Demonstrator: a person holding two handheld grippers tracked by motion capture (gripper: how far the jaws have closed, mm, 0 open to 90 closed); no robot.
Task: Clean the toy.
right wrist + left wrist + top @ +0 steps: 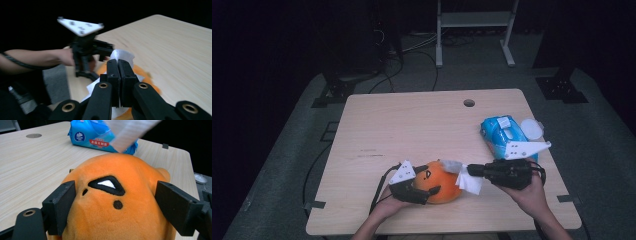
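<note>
An orange plush toy [443,181] lay near the front edge of the table [412,125], and the step in hand looked like wiping it with a wet wipe. The left gripper [430,192] steadied the toy from the person's left; in the left gripper view its black jaws stood on either side of the soft body, against the fabric, so it seemed to be holding the toy, if lightly. The right gripper [472,170] was clamped tight on a white wipe [468,181], which hung at the toy's right side, by its upper edge. A blue pack of wipes [502,134] sat well apart toward the far right, with a round white lid [532,129] just beside it. The next move, as I judge it, called for drawing the wipe across the plush surface while the left gripper kept the toy from sliding or rolling.
</note>
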